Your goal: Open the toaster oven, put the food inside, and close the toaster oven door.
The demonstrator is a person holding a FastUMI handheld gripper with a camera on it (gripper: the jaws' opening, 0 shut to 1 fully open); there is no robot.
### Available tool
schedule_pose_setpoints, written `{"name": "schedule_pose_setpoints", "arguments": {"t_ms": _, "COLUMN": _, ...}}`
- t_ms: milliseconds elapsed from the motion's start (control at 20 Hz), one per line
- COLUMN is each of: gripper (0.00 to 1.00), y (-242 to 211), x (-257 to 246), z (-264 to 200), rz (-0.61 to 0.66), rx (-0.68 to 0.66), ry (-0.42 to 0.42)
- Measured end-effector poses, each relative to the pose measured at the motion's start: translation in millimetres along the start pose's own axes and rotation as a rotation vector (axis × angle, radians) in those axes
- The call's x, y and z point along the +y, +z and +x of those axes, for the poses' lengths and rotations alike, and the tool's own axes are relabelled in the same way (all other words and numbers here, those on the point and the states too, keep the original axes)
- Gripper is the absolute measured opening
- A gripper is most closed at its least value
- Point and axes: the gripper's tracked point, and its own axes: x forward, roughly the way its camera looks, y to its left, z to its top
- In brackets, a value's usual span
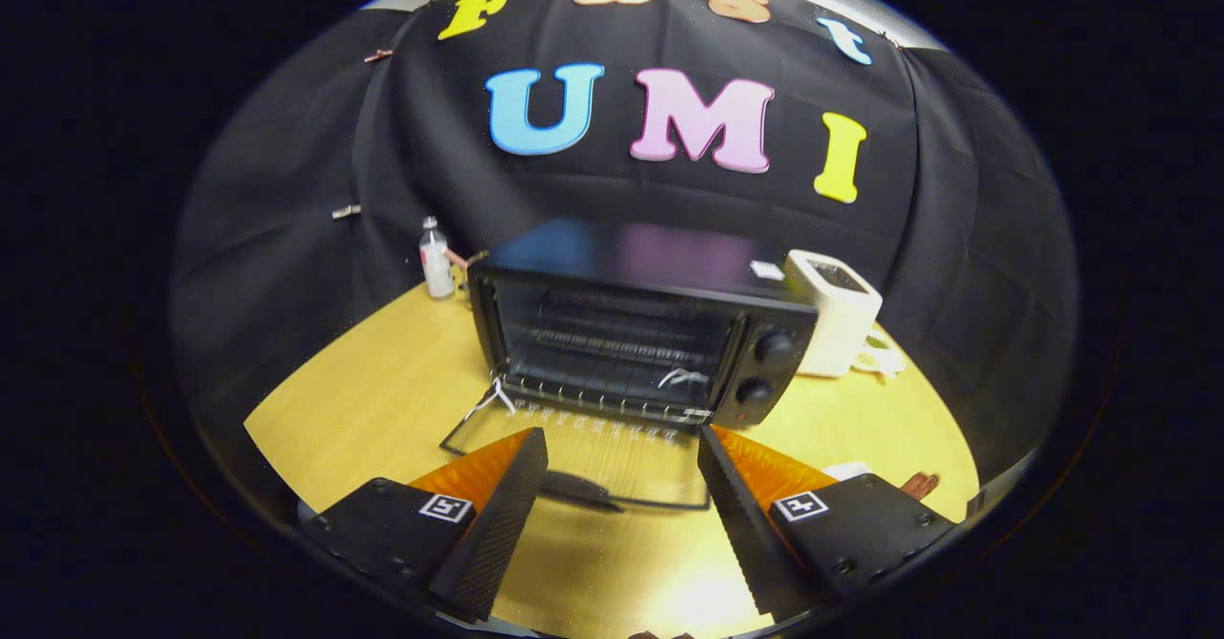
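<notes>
At frame centre the toaster oven (641,333) sits with its door (583,462) dropped flat onto the tabletop (382,400), so the empty, spread gripper (622,486) must next fetch the food.

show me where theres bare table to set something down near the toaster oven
Bare wood lies left of the toaster oven, between its open door and the bottle, and near the gripper, whose fingers are open. Right of the oven is crowded: a white appliance sits close.
</notes>
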Motion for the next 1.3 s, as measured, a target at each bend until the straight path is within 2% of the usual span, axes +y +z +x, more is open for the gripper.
{"name": "schedule_pose_setpoints", "arguments": {"t_ms": 250, "gripper": 0.98, "y": 44.1, "x": -72.0, "z": -7.8, "rz": 0.022, "rx": -0.067, "ry": -0.032}}
{"name": "schedule_pose_setpoints", "arguments": {"t_ms": 450, "gripper": 0.98, "y": 42.1, "x": -131.7, "z": -3.2, "rz": 0.022, "rx": -0.044, "ry": -0.056}}
{"name": "schedule_pose_setpoints", "arguments": {"t_ms": 750, "gripper": 0.98, "y": 30.5, "x": -213.3, "z": -3.4, "rz": 0.09, "rx": 0.029, "ry": -0.042}}
{"name": "schedule_pose_setpoints", "arguments": {"t_ms": 1050, "gripper": 0.97, "y": -21.0, "x": -260.6, "z": -4.8, "rz": 0.17, "rx": 0.184, "ry": 0.058}}
{"name": "schedule_pose_setpoints", "arguments": {"t_ms": 1300, "gripper": 0.99, "y": -105.6, "x": -254.2, "z": -5.4, "rz": 0.222, "rx": 0.418, "ry": 0.214}}
